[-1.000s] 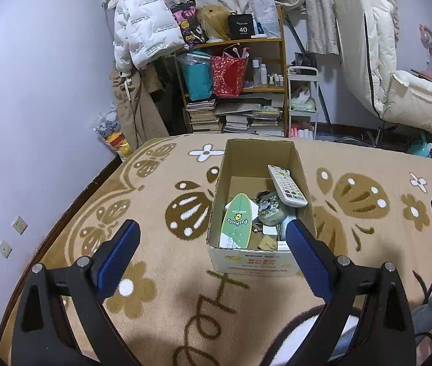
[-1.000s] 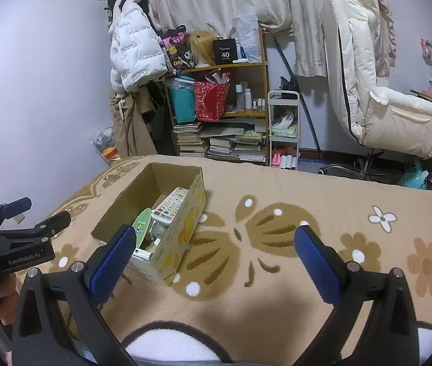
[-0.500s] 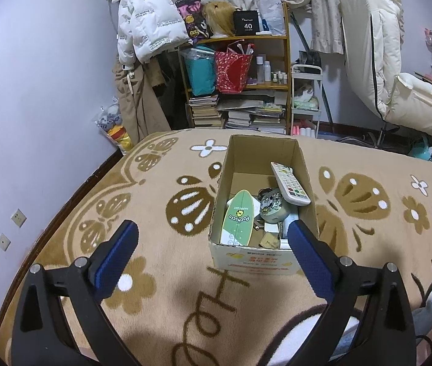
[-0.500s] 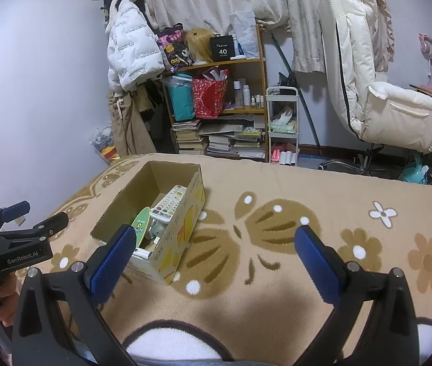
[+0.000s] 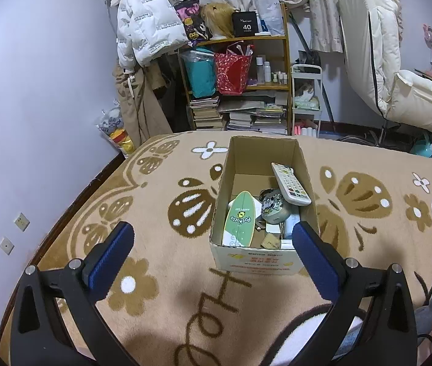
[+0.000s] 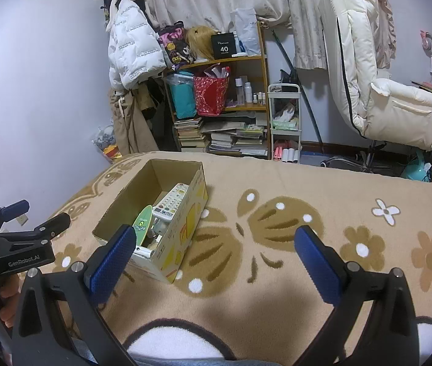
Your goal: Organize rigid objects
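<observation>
The left gripper (image 5: 209, 238) has just been opening a touch wider than a second ago, its blue pads now spread as far apart as they go with nothing between them, and the cardboard box (image 5: 258, 262) sits a little lower and fuller in the left wrist view than it did then, though neither hand has really travelled. Nearest to us, the right gripper (image 6: 216, 244) hangs over bare blanket (image 6: 277, 259) with its jaws equally wide and empty. Just beyond the left gripper's tips the box stands on the flower-patterned blanket with its contents already in: a green mini skateboard (image 5: 239, 222) leaning against the near left wall, a small cartoon-printed tin (image 5: 272, 207) in the middle, a white remote control (image 5: 290, 183) propped against the right wall, and some little odds and ends at the bottom that are too small to name. From the right wrist view the box lies off to the left, and no loose item shows anywhere on the blanket around it. So my read is that the gathering is done or very nearly so; anything still to collect would have to be out of frame. Farther back, the cluttered bookshelf (image 5: 240, 91) and white recliner chair (image 5: 393, 70) stand untouched against the wall.
</observation>
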The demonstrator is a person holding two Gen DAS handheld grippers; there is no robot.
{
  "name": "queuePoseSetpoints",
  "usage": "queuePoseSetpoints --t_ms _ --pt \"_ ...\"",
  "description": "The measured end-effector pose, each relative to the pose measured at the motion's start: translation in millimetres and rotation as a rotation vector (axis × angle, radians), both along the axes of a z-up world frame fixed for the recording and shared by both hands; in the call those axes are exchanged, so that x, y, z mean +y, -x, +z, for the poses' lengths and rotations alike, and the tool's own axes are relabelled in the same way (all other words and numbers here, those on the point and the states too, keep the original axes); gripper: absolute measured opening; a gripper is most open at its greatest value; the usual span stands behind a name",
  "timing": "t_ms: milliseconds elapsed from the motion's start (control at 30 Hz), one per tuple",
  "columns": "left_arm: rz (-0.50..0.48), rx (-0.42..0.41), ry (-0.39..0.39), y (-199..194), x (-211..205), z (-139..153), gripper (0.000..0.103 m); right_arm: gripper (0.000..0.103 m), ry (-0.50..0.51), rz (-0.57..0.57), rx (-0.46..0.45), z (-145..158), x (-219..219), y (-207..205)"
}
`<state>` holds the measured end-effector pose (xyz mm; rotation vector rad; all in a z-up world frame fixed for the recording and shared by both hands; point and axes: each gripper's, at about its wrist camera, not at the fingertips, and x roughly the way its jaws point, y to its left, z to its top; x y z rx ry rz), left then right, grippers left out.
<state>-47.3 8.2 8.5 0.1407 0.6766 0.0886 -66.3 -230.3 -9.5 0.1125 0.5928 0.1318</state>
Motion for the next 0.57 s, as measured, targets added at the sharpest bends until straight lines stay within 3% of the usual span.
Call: queuePoseSetpoints --t_ms 567 --pt "-0.018 -0.005 0.009 3.8 0.6 2.6 0.102 0.103 -0.001 0.003 0.001 0.8 -3.4 -0.7"
